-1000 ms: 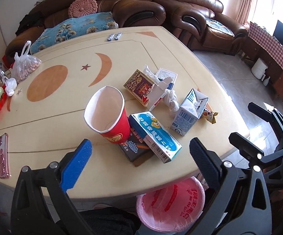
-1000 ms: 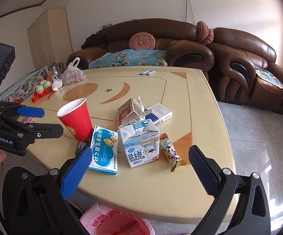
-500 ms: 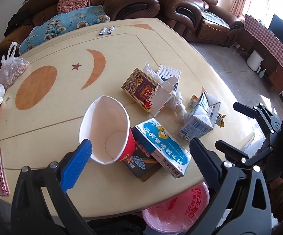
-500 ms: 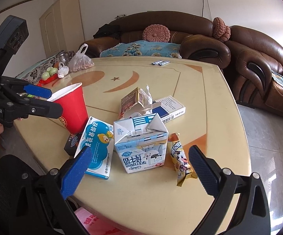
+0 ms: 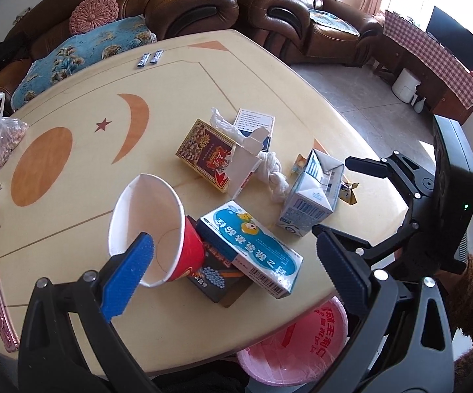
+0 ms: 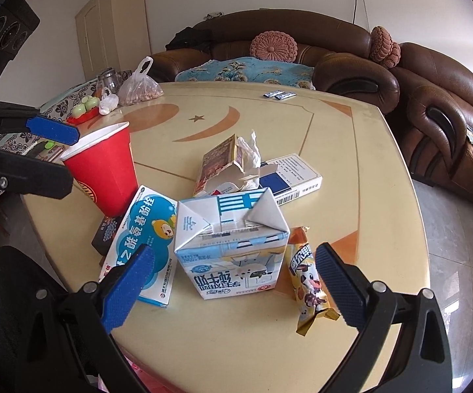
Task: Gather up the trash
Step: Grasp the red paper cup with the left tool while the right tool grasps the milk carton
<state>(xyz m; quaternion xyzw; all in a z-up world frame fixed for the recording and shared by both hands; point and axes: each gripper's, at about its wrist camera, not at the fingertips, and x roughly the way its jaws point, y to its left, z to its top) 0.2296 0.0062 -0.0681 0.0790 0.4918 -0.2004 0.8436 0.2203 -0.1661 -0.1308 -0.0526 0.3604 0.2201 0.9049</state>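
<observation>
A red paper cup (image 5: 157, 229) stands near the front edge of the table (image 5: 82, 170), leaning on a dark box (image 5: 216, 278). My left gripper (image 5: 236, 275) is open; its blue finger overlaps the cup's mouth, while the black finger hangs over the table edge. From the right wrist, the left gripper (image 6: 72, 159) sits at the cup's (image 6: 108, 170) left side. My right gripper (image 6: 234, 285) is open with the white-and-blue milk carton (image 6: 233, 245) between its fingers, untouched. A blue medicine box (image 6: 144, 235), a snack wrapper (image 6: 308, 281) and a torn red-gold box (image 5: 210, 154) lie around.
A pink-lined trash bin (image 5: 295, 344) sits below the table's front edge. A white-blue flat box (image 6: 288, 177), crumpled tissue (image 5: 275, 177), two sachets (image 5: 149, 59), a bag of nuts (image 5: 0, 137) and a pink phone (image 5: 0, 311) lie on the table. Brown sofas (image 6: 351, 65) stand behind.
Both grippers have moved forward over the table. The left one closed in on the red cup; the right one came up around the milk carton. Both remain open.
</observation>
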